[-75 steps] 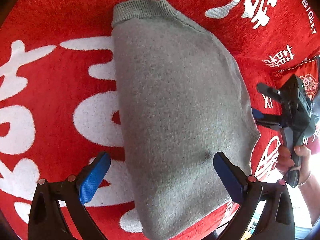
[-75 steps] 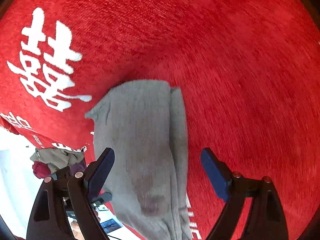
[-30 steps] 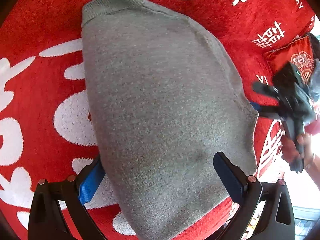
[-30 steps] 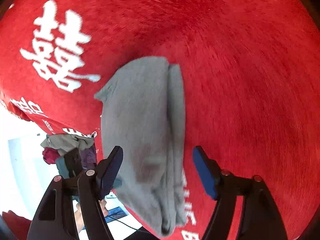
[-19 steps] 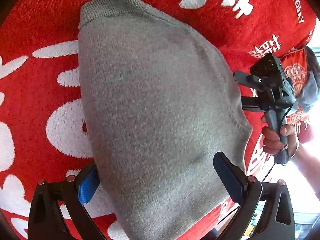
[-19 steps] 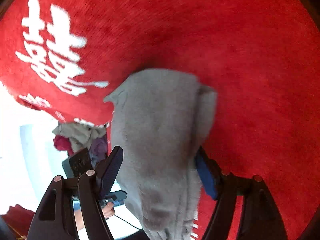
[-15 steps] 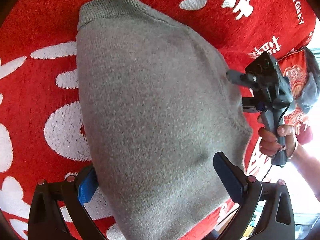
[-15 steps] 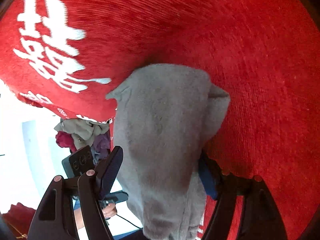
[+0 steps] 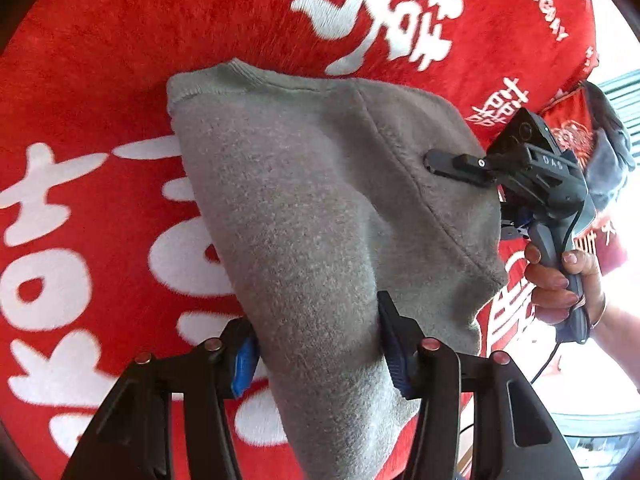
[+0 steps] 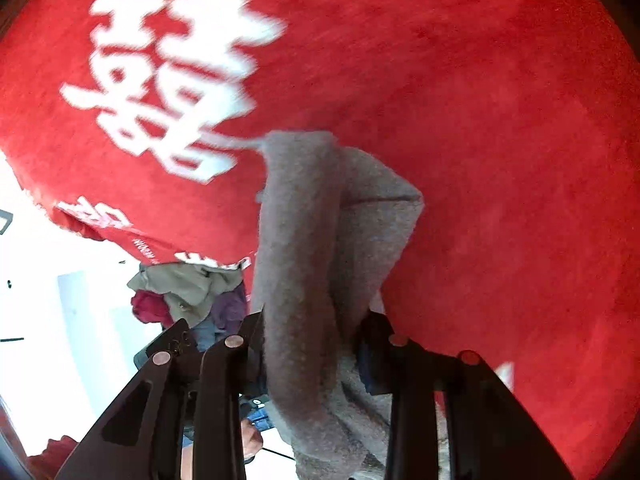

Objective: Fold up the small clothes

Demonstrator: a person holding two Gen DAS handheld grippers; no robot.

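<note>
Grey sweater lies folded lengthwise on a red blanket with big white characters, ribbed collar at the far end, near end bunched and raised off the blanket. Left gripper has the near end of the sweater between its blue pads, jaws closing and about half open, both pads pressing into the knit. Right gripper is on the sweater's side edge, jaws also closing, narrower, cloth pinched between them and a fold standing up ahead of them. In the left wrist view the right gripper comes in from the right, its top finger lying over the sweater's edge, a hand around its handle. Beyond the blanket edge in the right wrist view is a pile of clothes, tan, maroon and purple.
</note>
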